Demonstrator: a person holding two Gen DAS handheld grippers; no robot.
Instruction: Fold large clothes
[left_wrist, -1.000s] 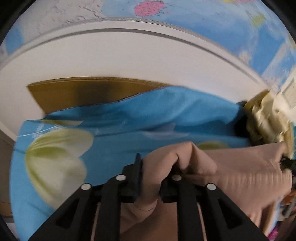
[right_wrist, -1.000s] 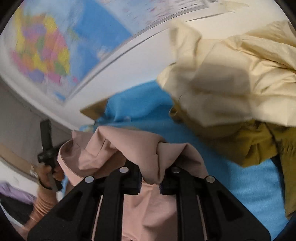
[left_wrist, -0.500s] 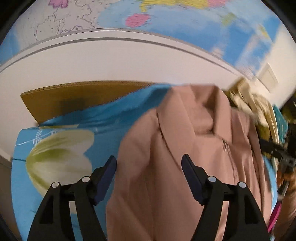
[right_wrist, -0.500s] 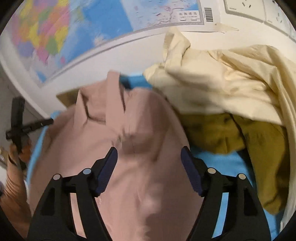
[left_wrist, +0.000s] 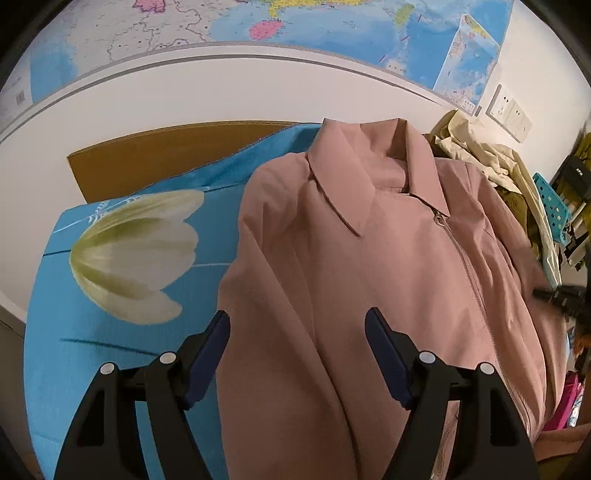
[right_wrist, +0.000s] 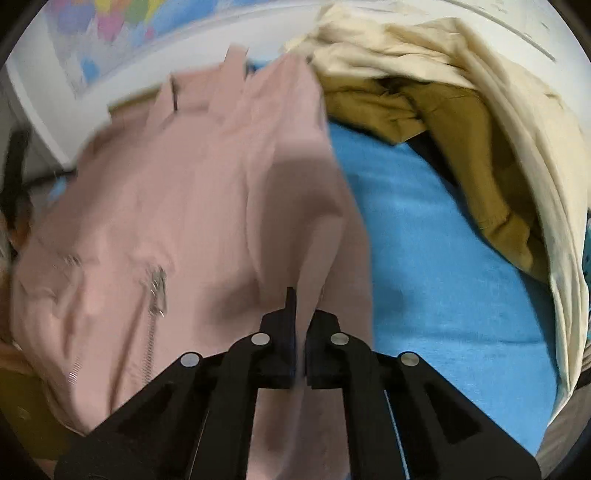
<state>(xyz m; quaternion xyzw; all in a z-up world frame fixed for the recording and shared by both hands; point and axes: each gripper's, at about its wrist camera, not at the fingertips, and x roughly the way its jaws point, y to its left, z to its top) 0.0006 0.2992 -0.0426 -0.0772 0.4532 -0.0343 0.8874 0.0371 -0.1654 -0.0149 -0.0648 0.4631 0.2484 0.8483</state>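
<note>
Behind the bed a white wall carries a world map (left_wrist: 332, 33), and the left wrist view looks down on a blue sheet (left_wrist: 110, 350) printed with a pale tulip (left_wrist: 136, 254). A second ago the left gripper (left_wrist: 297, 354) pinched a bunched ridge of the pink jacket (left_wrist: 388, 277); now its jaws stand wide with nothing pressed between them, and the jacket lies spread flat, front up, zipper (left_wrist: 469, 273) closed. That suggests the spreading step is done and folding can begin. Its long axis runs from the collar (left_wrist: 376, 173), near the far edge of the bed by the wall, toward the camera at the near edge.

From the right wrist view, blurred by motion, the right gripper (right_wrist: 301, 325) had opened half a second ago and has now shut on a fold along the pink jacket's (right_wrist: 184, 206) side edge beside the bare blue sheet (right_wrist: 424, 258). Likely a first fold inward starts here. The collar again points away toward the wall. A heap of cream cloth (right_wrist: 461, 66) and an olive garment (right_wrist: 461, 147) crowd the bed's far right corner.
</note>
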